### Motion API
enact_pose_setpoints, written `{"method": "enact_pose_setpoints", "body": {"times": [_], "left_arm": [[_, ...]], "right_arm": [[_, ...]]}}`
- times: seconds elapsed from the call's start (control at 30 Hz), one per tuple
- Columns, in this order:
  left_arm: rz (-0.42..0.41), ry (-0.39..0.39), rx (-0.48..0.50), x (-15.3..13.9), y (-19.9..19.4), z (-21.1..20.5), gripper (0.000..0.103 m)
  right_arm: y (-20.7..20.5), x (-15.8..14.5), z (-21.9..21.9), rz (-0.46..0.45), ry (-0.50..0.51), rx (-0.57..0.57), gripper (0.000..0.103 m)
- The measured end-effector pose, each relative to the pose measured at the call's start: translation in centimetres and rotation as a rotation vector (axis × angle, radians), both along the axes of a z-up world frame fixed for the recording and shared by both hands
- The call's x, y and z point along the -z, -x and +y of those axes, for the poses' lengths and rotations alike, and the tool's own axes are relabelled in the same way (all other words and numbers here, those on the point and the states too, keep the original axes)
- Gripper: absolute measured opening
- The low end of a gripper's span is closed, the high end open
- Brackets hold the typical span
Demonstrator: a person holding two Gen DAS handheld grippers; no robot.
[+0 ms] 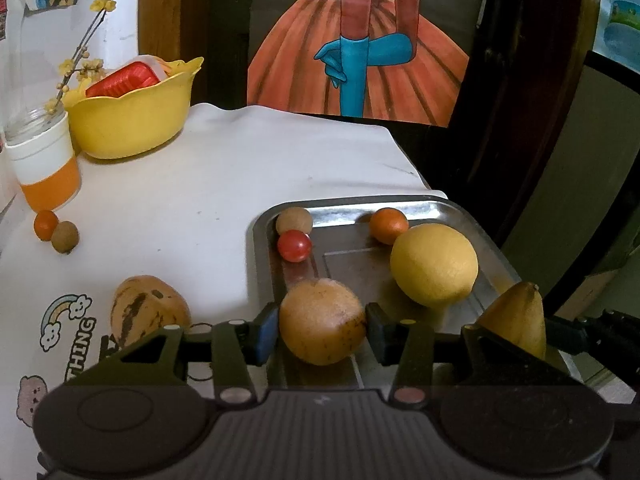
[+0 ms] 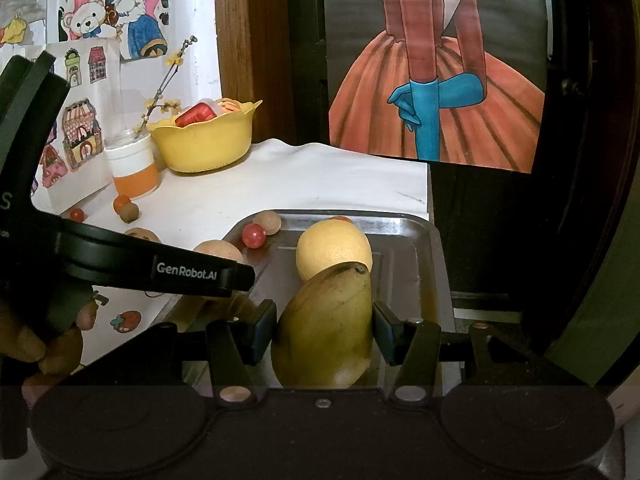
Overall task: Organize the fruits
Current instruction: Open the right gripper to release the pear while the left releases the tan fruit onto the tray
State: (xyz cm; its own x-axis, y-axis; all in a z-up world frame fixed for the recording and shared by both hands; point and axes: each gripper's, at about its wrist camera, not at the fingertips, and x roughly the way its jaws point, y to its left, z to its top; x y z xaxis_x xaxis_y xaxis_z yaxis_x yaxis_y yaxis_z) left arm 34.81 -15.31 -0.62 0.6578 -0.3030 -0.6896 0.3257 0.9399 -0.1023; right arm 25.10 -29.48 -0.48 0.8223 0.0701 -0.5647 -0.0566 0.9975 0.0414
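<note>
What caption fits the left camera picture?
Left gripper holds a pear over the tray, beside a lemon.

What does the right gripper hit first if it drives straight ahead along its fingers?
Probably the big yellow citrus, right behind the tip of the mango that the right gripper holds over the metal tray. Depth is unclear; it may pass above.

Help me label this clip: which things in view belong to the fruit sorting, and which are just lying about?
Part of the job:
metal tray
lemon
cherry tomato
small orange
brown pear in the left gripper
pointed yellow fruit in the right gripper
loose fruits on the cloth

Just lying about:
yellow bowl
orange cup
wall drawings
</note>
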Motion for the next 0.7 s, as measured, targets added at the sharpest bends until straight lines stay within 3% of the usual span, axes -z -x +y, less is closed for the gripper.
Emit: {"method": "enact_pose_setpoints", "body": {"times": [0.3, 0.7], "left_arm": [[-0.019, -0.01, -0.001, -0.5, 0.7, 0.2, 0.065], [-0.093, -0.021, -0.033, -2.3, 3.3, 1.5, 0.088]], "right_arm": [[0.4, 0.1, -0.1, 0.003, 0.003, 0.002, 0.068], [2.5, -1.0, 0.1, -0.034, 0.002, 0.009, 0.097]]}}
